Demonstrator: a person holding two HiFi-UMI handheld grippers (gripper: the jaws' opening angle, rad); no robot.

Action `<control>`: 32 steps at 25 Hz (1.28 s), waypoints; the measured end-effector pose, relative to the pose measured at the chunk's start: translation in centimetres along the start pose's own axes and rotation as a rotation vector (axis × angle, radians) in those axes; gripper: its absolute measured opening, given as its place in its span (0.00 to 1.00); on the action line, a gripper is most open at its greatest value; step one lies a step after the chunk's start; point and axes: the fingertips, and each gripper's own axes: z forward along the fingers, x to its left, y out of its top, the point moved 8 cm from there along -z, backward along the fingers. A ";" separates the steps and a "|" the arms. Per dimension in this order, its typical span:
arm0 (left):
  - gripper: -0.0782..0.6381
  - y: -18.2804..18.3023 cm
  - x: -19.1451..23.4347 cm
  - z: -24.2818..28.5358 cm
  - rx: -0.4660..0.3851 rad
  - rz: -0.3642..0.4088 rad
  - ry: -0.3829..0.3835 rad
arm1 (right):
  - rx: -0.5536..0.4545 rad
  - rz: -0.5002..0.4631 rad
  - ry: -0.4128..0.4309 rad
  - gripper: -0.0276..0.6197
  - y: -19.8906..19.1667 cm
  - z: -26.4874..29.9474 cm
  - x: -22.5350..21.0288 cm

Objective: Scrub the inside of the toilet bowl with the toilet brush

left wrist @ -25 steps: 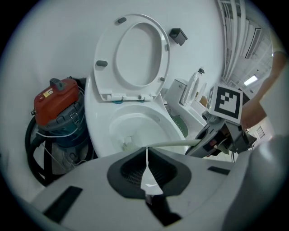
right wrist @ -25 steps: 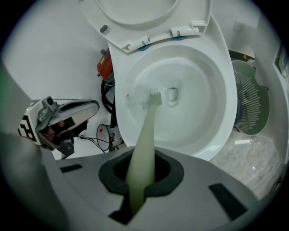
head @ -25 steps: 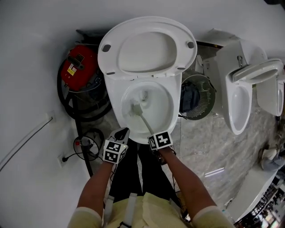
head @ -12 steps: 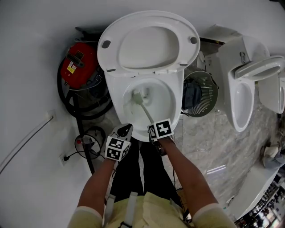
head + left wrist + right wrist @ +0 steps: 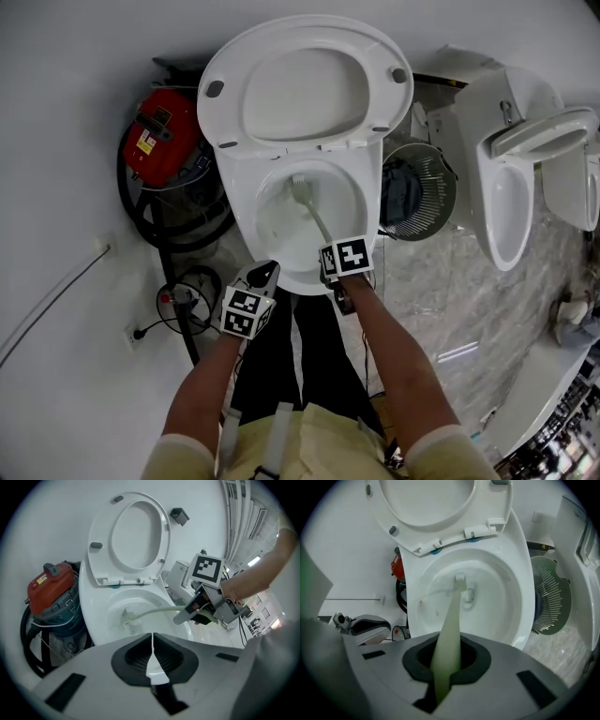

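Now the brush head reaches the back of the bowl.
Clamped in the right gripper (image 5: 446,667), the pale green toilet brush (image 5: 315,217) has swung its head from the 9 o'clock wall of the toilet bowl (image 5: 246,234) up to 12 o'clock, just under the raised seat (image 5: 305,80). The left gripper (image 5: 152,660) hangs closed on nothing at the rim's 7 o'clock. Judging by that sweep, scrubbing is mid-course, and the 3 o'clock wall likely comes next. A red vacuum cleaner (image 5: 159,141) stands at the toilet's 10 o'clock and a wire waste basket (image 5: 427,192) at its 3 o'clock.
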 end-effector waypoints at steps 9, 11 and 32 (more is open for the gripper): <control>0.13 -0.3 -0.6 0.0 -0.013 0.009 0.004 | -0.017 0.056 -0.077 0.09 -1.7 -0.9 -3.1; 0.13 -0.4 -0.8 0.0 -0.011 0.012 -0.001 | -0.015 0.056 -0.085 0.09 -2.2 -1.0 -3.4; 0.13 -0.9 -0.9 -0.7 -0.037 0.012 0.019 | 0.097 0.061 -0.137 0.08 -11.2 -0.1 -0.7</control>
